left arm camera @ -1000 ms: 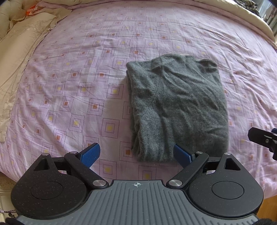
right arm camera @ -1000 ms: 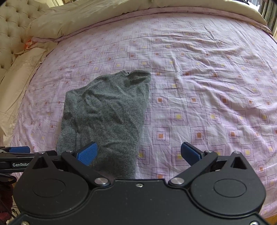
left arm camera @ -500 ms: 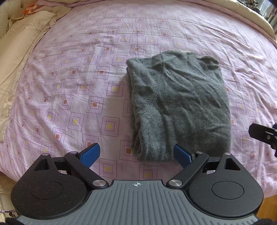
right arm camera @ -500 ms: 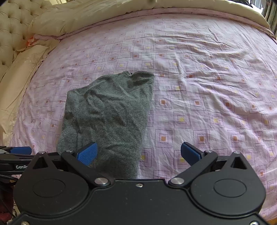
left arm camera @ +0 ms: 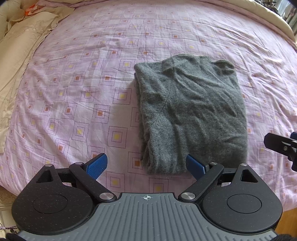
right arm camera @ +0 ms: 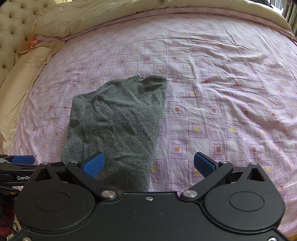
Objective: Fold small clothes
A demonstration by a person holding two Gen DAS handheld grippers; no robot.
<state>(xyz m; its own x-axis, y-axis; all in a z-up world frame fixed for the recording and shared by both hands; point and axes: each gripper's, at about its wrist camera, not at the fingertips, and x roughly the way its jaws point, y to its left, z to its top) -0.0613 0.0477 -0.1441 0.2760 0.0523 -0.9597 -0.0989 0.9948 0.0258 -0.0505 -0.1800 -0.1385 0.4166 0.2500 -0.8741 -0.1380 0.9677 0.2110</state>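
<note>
A bed fills both views, covered by a pink sheet printed with small squares and creased toward 2 o'clock. A cream tufted headboard stands at 10 o'clock, with cream pillows beside it at 9 o'clock. A cream duvet lies bunched along the far edge at 12 o'clock. Soft daylight falls across the sheet

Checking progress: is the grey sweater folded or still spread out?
Folded. The grey sweater lies as a narrow rectangle on the pink bedsheet, layered edges stacked along one side, no sleeves showing.
</note>
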